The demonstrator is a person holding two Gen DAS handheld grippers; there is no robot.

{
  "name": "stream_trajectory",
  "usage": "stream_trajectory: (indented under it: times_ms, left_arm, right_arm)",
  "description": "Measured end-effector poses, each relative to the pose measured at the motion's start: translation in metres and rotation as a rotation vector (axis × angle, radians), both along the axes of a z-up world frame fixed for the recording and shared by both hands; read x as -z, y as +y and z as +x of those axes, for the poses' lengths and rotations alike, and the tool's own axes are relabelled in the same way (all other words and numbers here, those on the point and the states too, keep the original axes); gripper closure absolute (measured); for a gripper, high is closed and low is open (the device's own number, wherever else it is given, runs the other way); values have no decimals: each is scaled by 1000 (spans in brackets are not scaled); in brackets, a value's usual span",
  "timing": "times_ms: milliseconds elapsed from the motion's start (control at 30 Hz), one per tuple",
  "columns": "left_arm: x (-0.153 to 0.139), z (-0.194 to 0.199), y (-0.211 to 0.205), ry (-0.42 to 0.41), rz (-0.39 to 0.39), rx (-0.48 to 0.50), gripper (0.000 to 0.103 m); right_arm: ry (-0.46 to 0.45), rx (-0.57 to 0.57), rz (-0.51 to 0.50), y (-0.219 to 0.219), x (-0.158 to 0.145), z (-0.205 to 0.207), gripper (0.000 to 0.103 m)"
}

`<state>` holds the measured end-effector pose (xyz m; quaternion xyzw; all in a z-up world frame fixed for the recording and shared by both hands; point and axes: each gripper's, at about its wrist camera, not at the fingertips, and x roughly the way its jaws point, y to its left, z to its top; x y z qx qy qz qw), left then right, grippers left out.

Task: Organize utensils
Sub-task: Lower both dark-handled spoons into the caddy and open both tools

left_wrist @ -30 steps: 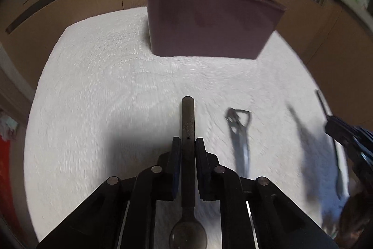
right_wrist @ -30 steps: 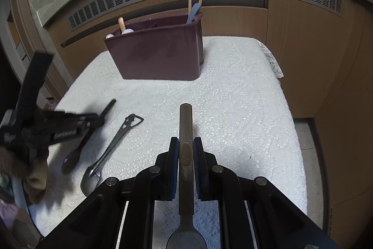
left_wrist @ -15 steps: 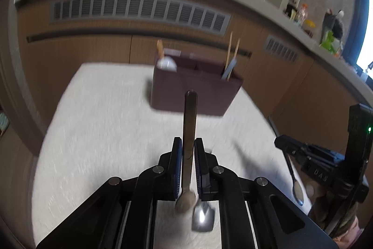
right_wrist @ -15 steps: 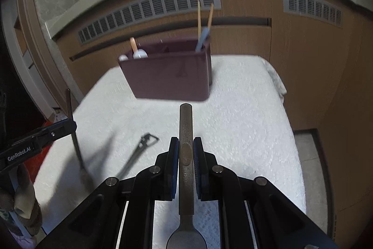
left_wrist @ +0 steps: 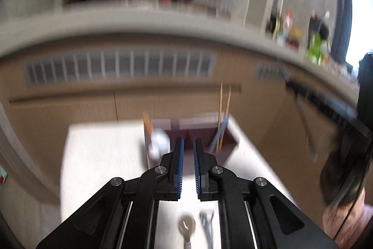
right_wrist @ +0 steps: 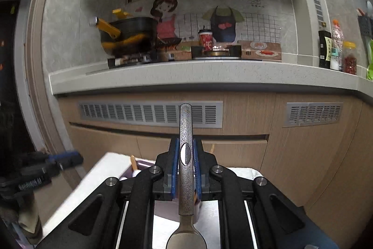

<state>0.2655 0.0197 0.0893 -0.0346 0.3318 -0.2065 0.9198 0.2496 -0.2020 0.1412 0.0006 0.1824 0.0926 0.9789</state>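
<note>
Left wrist view, blurred: the left gripper (left_wrist: 188,155) has its pads drawn close together with nothing between them. Behind it, at centre, the maroon holder (left_wrist: 229,139) stands on the white cloth (left_wrist: 98,155). A loose spoon (left_wrist: 186,224) shows at bottom centre.

Right wrist view: the right gripper (right_wrist: 185,155) clamps a metal spoon (right_wrist: 185,123) by its handle, bowl at the bottom edge. The holder peeks out at lower left.

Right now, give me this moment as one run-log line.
right gripper: shut on spoon, handle forward | left gripper: shut, nothing seen in it | utensil holder: on white cloth, ahead
</note>
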Motion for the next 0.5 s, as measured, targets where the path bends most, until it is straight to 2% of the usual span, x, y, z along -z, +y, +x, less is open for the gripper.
stream_trajectory:
  times_ms: [67,100,267,300,367,433,500]
  left_arm:
    - [34,5,-4,119,15,55,91]
    - [49,6,-6,163,31,69,85]
    - [110,-4,-29,306,130,130,66]
    - [116,-6,-32,321,143,140,60]
    - [124,-10,-39,329,179,136,53]
    - [130,-9,-47,332,241,109,53]
    - [137,-5,-51,352,259,90,53]
  right_arm:
    - [44,4,-1,-3,12,6,92]
    - [63,5,1,-6,18,7,92]
    - [142,27,5,-16,49,13,92]
    - [151,28,3,-17,53,13,92]
    - [165,26,-1,-20,61,11,92]
    - [172,27,-9,-19,67,8,92]
    - [185,20,-9,-18,73,8,92]
